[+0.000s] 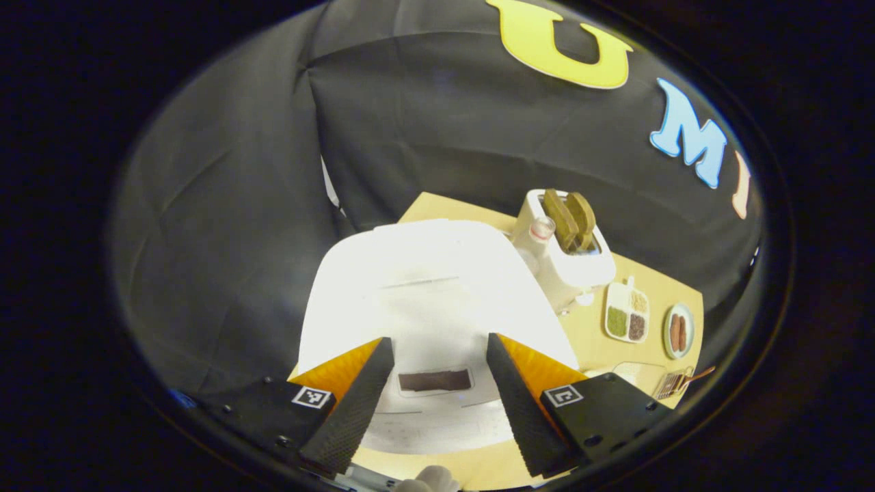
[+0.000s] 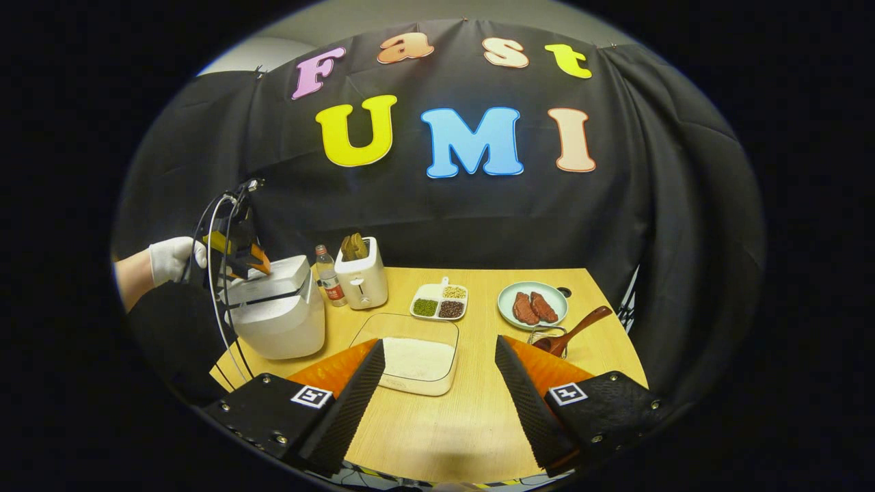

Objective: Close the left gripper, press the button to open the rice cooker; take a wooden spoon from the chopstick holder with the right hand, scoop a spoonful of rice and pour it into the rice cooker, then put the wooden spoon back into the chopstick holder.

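Above rice cooker (image 1: 424, 301): left tool (image 1: 432, 400) apart | right tool (image 2: 437, 403) apart | no legible labels

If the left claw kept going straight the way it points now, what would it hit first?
Most likely the rice cooker: the left claw hangs open just above its closed white lid, fingers either side of the dark button at the front. Depth is hard to judge through the fisheye.
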The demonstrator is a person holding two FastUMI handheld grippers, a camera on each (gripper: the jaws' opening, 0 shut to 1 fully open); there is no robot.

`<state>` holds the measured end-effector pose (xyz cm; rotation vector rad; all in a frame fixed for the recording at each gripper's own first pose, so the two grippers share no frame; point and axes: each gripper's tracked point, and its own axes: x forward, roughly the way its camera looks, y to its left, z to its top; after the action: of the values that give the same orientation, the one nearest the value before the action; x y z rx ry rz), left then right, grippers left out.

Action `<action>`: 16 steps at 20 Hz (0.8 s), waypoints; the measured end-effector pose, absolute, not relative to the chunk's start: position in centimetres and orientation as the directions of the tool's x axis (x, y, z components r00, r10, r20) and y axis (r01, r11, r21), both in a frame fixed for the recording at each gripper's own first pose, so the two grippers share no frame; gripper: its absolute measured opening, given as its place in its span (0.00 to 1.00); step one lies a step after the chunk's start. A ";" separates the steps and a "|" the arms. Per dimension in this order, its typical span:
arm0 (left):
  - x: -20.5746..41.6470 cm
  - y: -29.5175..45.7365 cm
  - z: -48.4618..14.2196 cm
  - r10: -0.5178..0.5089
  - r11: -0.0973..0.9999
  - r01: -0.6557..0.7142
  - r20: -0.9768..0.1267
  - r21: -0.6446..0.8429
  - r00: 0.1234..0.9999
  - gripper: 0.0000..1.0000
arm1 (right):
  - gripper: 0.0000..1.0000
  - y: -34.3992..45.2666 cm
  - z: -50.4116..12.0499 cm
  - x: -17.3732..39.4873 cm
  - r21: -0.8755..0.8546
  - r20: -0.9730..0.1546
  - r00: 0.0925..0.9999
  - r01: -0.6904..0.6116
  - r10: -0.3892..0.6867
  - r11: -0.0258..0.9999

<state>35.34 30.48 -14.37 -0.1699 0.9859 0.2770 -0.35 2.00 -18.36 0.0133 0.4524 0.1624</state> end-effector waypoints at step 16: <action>33.3 28.0 -18.2 0.102 0.977 -0.210 -0.917 0.020 0.385 0.96 | 1.00 2.2 -19.2 0.4 0.076 -0.450 0.872 -0.177 0.192 0.981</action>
<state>33.32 27.98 -18.23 -0.1049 1.1587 0.1992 0.41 2.16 -19.22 0.0325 0.4738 0.1927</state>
